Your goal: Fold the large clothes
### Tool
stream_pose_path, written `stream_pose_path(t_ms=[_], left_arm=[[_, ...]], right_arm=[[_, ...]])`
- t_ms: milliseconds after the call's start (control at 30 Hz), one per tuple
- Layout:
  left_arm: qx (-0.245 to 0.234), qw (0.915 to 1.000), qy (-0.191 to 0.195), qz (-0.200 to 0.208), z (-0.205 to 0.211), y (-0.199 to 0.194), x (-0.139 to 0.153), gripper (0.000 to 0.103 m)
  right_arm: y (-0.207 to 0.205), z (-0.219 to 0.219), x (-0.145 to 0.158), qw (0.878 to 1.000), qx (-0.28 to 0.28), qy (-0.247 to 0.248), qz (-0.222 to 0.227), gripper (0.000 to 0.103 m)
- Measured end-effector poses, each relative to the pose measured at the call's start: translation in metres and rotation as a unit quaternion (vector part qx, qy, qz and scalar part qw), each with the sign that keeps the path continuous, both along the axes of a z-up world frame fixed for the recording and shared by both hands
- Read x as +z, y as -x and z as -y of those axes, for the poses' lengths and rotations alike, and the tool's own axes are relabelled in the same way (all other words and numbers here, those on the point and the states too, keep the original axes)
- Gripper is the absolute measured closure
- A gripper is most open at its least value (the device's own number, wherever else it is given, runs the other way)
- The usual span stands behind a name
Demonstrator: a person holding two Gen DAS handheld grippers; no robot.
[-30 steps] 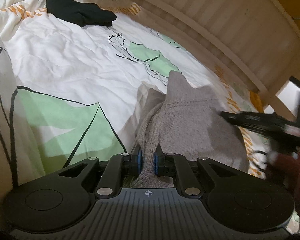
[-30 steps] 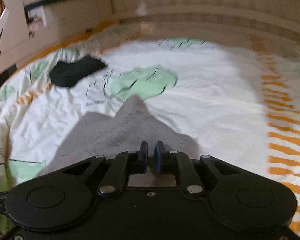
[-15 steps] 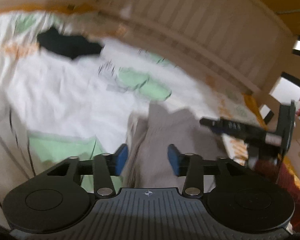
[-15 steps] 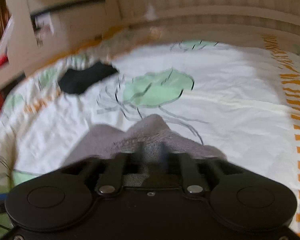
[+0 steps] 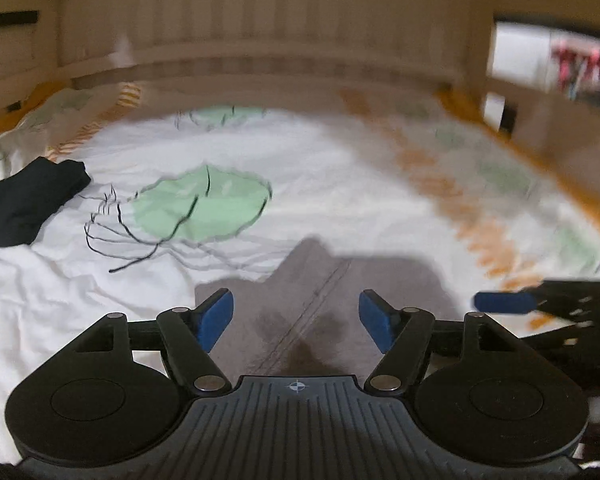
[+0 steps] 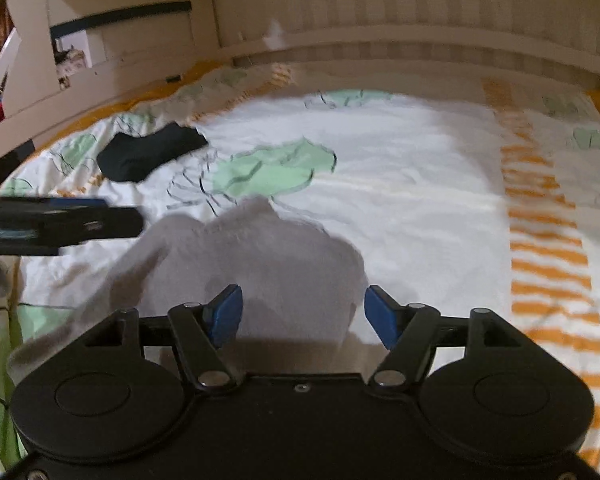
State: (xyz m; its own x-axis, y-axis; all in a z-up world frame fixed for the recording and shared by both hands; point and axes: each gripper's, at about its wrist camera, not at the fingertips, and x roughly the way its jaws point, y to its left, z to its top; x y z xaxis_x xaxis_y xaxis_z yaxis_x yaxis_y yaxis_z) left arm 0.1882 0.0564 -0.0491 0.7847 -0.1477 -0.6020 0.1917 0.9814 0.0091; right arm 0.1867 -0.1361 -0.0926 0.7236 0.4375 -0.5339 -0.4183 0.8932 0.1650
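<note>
A grey knitted garment (image 5: 320, 304) lies bunched on the white bedspread (image 5: 340, 200) just ahead of both grippers. My left gripper (image 5: 296, 318) hovers over it with jaws opening wide; the cloth lies below the gap and the blue pads do not press it. In the right wrist view the same grey garment (image 6: 260, 264) spreads in front of my right gripper (image 6: 304, 316), whose jaws are also opening, with no pad on the fabric. The right gripper shows at the right edge of the left view (image 5: 540, 304), and the left gripper enters at the left of the right view (image 6: 60, 224).
A black garment (image 6: 148, 152) lies crumpled at the far left of the bed (image 5: 24, 200). The bedspread has green leaf prints (image 6: 272, 168) and orange stripes (image 6: 540, 240). A wooden slatted bed frame (image 6: 380, 8) walls in the far side.
Both grippers were shut on the grey garment and have let go, jaws spreading wide. The left gripper rolled level, rose and swung, so the black garment now sits lower left.
</note>
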Motion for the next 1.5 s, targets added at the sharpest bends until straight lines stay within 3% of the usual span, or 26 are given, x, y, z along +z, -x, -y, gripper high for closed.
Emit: stream_pose_path(t_ms=[67, 133, 333, 500, 633, 733, 900, 1033, 1167, 1267, 1300, 1333, 1400, 1500], left_arm=[[0.001, 0.9986, -0.039, -0.037, 0.0, -0.015, -0.023, 0.031], [0.005, 0.9979, -0.036, -0.054, -0.007, -0.021, -0.037, 0.019], [0.009, 0.9978, 0.004, -0.065, -0.023, -0.018, -0.034, 0.016], [0.013, 0.9934, 0.082, -0.079, -0.052, -0.015, -0.013, 0.017], [0.017, 0.9832, 0.122, -0.134, -0.081, -0.011, -0.027, 0.016], [0.016, 0.9697, 0.163, -0.181, -0.096, -0.009, -0.045, 0.016], [0.002, 0.952, 0.21, -0.223, -0.1, -0.017, -0.058, 0.015], [-0.011, 0.9389, 0.245, -0.242, -0.102, -0.026, -0.067, 0.014], [-0.036, 0.9292, 0.267, -0.253, -0.101, -0.035, -0.074, 0.014], [-0.053, 0.9214, 0.289, -0.254, -0.099, -0.038, -0.077, 0.011], [-0.059, 0.9211, 0.29, -0.253, -0.097, -0.038, -0.077, 0.011], [-0.065, 0.9222, 0.288, -0.25, -0.093, -0.038, -0.076, 0.011], [-0.075, 0.924, 0.284, -0.245, -0.086, -0.038, -0.072, 0.011], [-0.086, 0.9255, 0.283, -0.236, -0.07, -0.044, -0.066, 0.011]], right_arm=[[-0.002, -0.005, -0.011, 1.0, 0.007, -0.006, -0.02, 0.032], [-0.007, -0.018, -0.022, 0.999, 0.018, 0.003, -0.048, 0.03], [-0.008, -0.029, -0.024, 0.998, 0.023, 0.015, -0.05, 0.025], [-0.017, 0.005, -0.022, 0.993, 0.022, -0.063, -0.095, 0.013], [-0.027, 0.043, -0.026, 0.98, 0.01, -0.152, -0.131, 0.008], [-0.037, 0.061, -0.038, 0.963, 0.018, -0.208, -0.17, 0.005], [-0.051, 0.062, -0.063, 0.937, 0.056, -0.258, -0.227, 0.005], [-0.058, 0.055, -0.072, 0.928, 0.079, -0.286, -0.225, 0.0], [-0.074, 0.046, -0.078, 0.91, 0.092, -0.329, -0.236, 0.0], [-0.078, 0.038, -0.075, 0.912, 0.102, -0.324, -0.231, 0.004], [-0.079, 0.036, -0.073, 0.916, 0.101, -0.316, -0.228, 0.029], [-0.079, 0.036, -0.071, 0.922, 0.092, -0.299, -0.227, 0.037], [-0.078, 0.039, -0.065, 0.926, 0.092, -0.291, -0.223, 0.039], [-0.073, 0.038, -0.044, 0.944, 0.104, -0.246, -0.194, 0.04]])
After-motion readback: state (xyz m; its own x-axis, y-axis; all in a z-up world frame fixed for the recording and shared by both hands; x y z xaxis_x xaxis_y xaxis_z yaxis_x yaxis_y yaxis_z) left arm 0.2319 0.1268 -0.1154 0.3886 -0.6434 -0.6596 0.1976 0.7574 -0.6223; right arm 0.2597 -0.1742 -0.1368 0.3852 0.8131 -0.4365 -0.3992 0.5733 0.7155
